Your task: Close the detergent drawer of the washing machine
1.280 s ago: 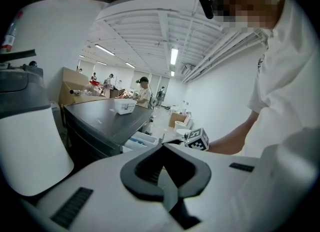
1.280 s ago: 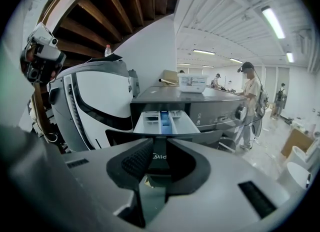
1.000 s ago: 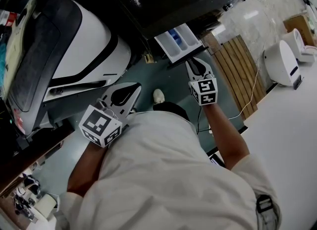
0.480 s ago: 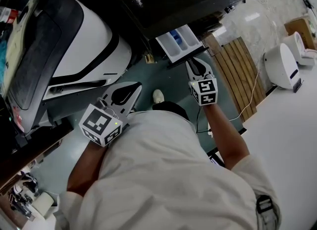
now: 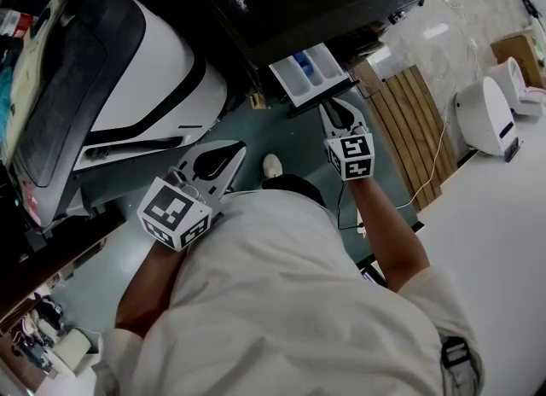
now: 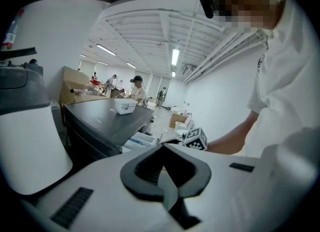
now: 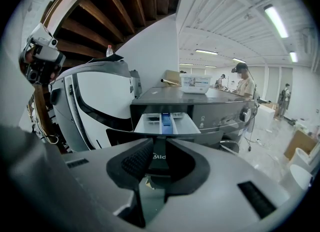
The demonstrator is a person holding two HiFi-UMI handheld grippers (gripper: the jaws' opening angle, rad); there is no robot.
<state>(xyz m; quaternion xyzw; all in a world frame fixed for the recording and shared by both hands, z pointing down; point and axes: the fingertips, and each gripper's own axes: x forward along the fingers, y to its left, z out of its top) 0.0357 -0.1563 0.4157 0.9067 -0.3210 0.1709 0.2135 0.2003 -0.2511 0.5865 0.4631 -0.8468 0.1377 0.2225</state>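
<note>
A: R gripper (image 5: 328,106) (image 7: 160,152) state?
B: Jaws drawn together, nothing pinched. Tips are set vs. the dark front edge of the detergent drawer (image 5: 309,72) (image 7: 162,123), which is pulled out of the washing machine (image 5: 281,2) (image 7: 210,106) straight ahead of it.
A: Room around?
B: Open floor (image 5: 290,134) is seen below both grippers, w/ a shoe (image 5: 273,165) between them. Wooden slats (image 5: 409,121) are found to the R gripper's right, a white appliance (image 5: 153,70) beyond the L gripper's left.
A: L gripper (image 5: 237,148) (image 6: 161,146)?
B: Jaws pressed together, empty; held well back from the drawer.
A: Chg vs. 0.5 s ago?
B: None noted: drawer is left out as far, both grippers are kept in the same spots.
</note>
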